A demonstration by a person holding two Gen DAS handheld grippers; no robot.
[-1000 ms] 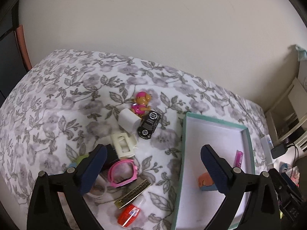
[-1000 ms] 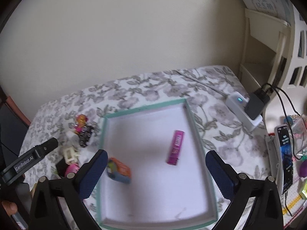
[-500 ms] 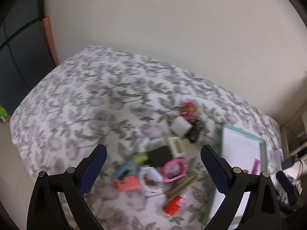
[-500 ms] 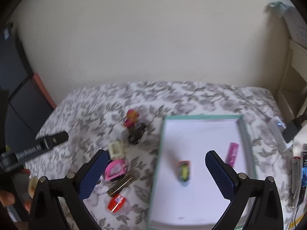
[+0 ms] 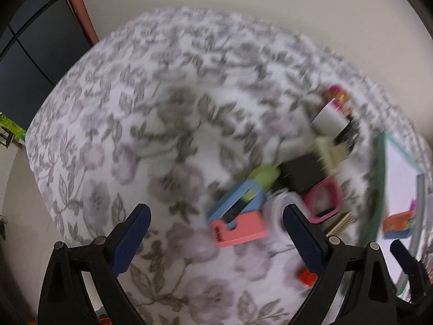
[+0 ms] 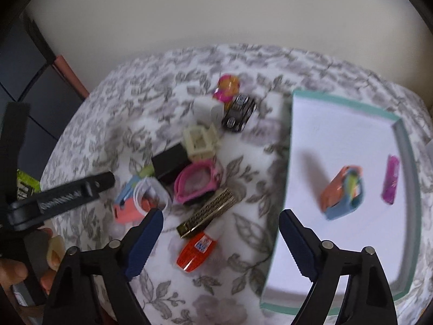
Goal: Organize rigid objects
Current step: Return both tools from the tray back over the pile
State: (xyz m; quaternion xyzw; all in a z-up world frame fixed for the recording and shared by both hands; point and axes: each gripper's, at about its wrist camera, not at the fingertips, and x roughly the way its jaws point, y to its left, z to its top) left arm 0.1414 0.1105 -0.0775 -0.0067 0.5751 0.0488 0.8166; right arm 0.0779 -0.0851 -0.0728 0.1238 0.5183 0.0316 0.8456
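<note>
A pile of small objects lies on the floral bedspread (image 6: 113, 124). It holds a red capsule-shaped item (image 6: 197, 252), a harmonica (image 6: 205, 212), a pink watch (image 6: 196, 182), a black box (image 6: 170, 165), a cream clip (image 6: 200, 142), a white cube (image 6: 208, 111), a black toy car (image 6: 239, 112) and a pink figurine (image 6: 227, 88). My right gripper (image 6: 220, 216) hovers above the harmonica and the red item. Its jaws are closing and grip nothing. My left gripper (image 5: 216, 216) is open above a coral-and-blue block (image 5: 238, 216), not touching it. The left wrist view is blurred.
A teal-rimmed white tray (image 6: 338, 100) lies right of the pile and holds an orange-and-blue toy (image 6: 342, 196) and a magenta stick (image 6: 391, 182). A finger of the left gripper (image 6: 62, 197) and a person's hand (image 6: 16, 270) show at far left. Dark furniture (image 5: 32, 62) stands beyond the bed's left edge.
Both views have swung left from the tray to the pile and dropped closer to the bed. The right jaws have narrowed a little. The left jaws stay wide.
</note>
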